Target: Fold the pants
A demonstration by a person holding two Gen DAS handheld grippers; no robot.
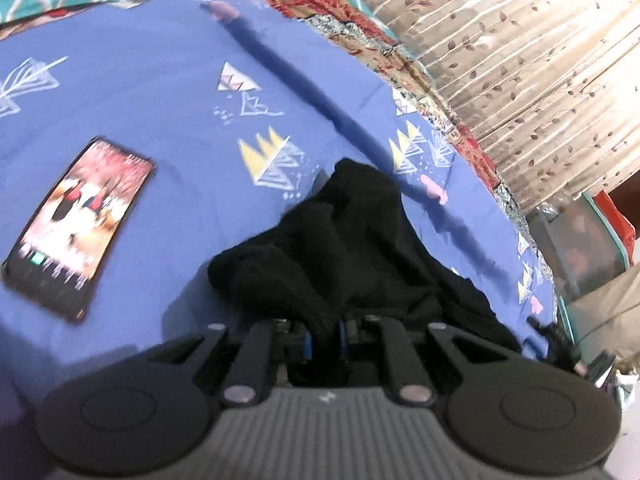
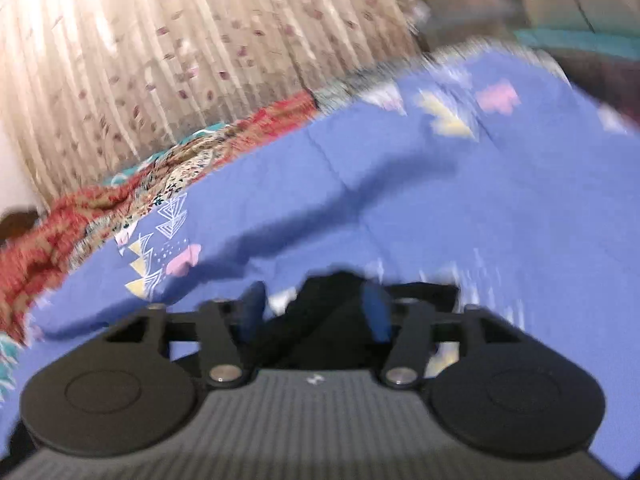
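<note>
you won't find a readable word or number anywhere. the phone (image 1: 78, 226), at about nine o'clock in the left wrist view, has its screen lit, but its picture and icons are too blurred to read. a small pale mark sits on each gripper body, illegible.

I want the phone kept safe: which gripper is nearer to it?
Left, as far as the views show. The left gripper, shut on the black pants, has the phone lying on the sheet just to its left. The right gripper's view shows no phone.
</note>
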